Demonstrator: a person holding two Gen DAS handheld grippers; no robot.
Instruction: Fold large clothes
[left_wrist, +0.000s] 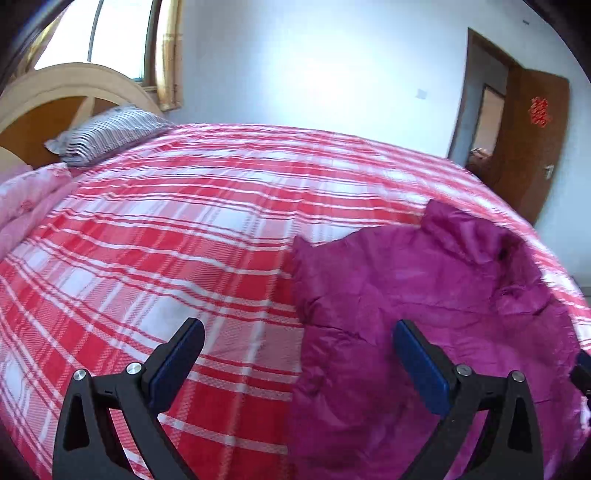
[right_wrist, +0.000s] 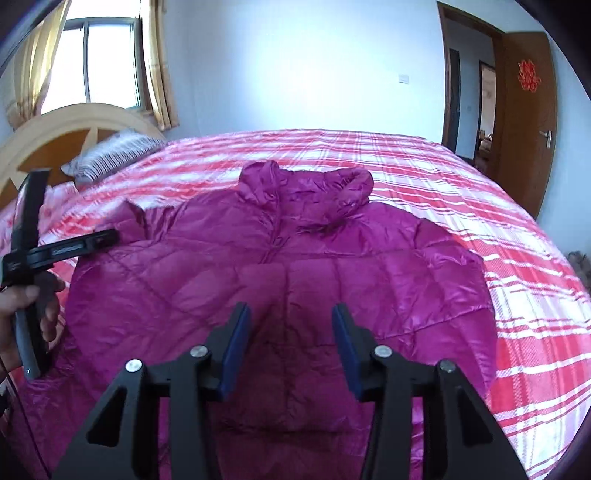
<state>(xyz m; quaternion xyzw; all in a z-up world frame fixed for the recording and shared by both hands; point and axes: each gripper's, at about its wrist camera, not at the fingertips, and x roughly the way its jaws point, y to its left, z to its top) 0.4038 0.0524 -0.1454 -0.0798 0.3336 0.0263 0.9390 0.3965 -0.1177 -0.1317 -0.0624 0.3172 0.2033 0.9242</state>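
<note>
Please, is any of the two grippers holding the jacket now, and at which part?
Nothing is held. The left gripper and right gripper both hover over the purple jacket with jaws open and empty.

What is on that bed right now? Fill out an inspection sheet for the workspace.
Surface: bed under a red and white plaid cover, fairly smooth.
Job's things: purple jacket lying flat, collar toward the far edge.
Clutter: striped pillow and pink quilt by the headboard.
Grippers: left claw open wide and empty at the jacket's edge; right claw partly open over the jacket, empty.
Cables: nothing seen.
Surroundings: window with curtains, open wooden door.
</note>
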